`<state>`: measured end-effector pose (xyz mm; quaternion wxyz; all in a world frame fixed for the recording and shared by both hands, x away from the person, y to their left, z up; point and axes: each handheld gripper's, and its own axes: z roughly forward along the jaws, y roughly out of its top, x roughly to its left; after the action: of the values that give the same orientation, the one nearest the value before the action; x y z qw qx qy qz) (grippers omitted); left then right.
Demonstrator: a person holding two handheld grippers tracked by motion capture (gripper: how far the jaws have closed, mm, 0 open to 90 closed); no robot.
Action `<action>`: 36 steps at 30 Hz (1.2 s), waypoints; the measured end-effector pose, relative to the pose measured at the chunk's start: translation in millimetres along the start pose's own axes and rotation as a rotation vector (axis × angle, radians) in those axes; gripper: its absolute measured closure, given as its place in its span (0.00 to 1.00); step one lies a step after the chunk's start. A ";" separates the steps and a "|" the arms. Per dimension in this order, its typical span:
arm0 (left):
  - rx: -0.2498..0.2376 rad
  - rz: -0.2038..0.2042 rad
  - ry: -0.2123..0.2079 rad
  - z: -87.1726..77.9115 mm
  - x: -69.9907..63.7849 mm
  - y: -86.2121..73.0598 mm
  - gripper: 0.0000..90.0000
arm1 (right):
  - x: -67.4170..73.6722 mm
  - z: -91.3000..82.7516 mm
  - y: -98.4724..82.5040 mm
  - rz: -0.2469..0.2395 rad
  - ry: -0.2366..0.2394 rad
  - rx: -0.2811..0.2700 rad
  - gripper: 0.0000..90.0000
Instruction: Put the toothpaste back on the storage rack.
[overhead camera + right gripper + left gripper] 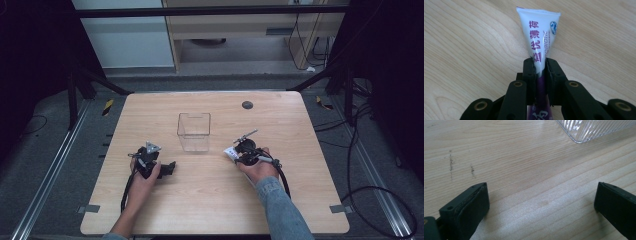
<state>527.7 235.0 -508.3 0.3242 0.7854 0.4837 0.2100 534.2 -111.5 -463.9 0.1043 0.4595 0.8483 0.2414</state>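
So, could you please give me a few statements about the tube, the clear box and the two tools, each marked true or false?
1. The right tool is shut on the white tube. True.
2. The left tool grips the tube. False: it is open, with bare table between its jaws.
3. The clear box stands on the table between the two hands. True.
4. The tube lies inside the clear box. False: it is outside, held just right of it.
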 end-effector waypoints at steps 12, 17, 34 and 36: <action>0.000 0.001 0.000 0.0 0.1 0.0 0.00 | -12.5 -34.0 4.6 0.040 -0.003 -0.106 0.88; 0.001 0.001 0.000 0.0 0.1 0.0 0.00 | -15.7 -54.3 10.3 0.046 -0.008 -0.168 0.88; 0.001 0.001 0.000 -0.1 0.0 0.0 0.00 | -7.0 -82.4 27.0 0.036 0.009 -0.301 0.88; 0.001 0.002 0.002 -0.5 -0.3 -0.3 0.00 | -6.0 -84.2 30.0 0.041 0.023 -0.318 0.89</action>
<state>527.0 235.0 -508.2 0.3230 0.7858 0.4835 0.2107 525.8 -129.1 -376.5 0.1610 0.4516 0.7911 0.3799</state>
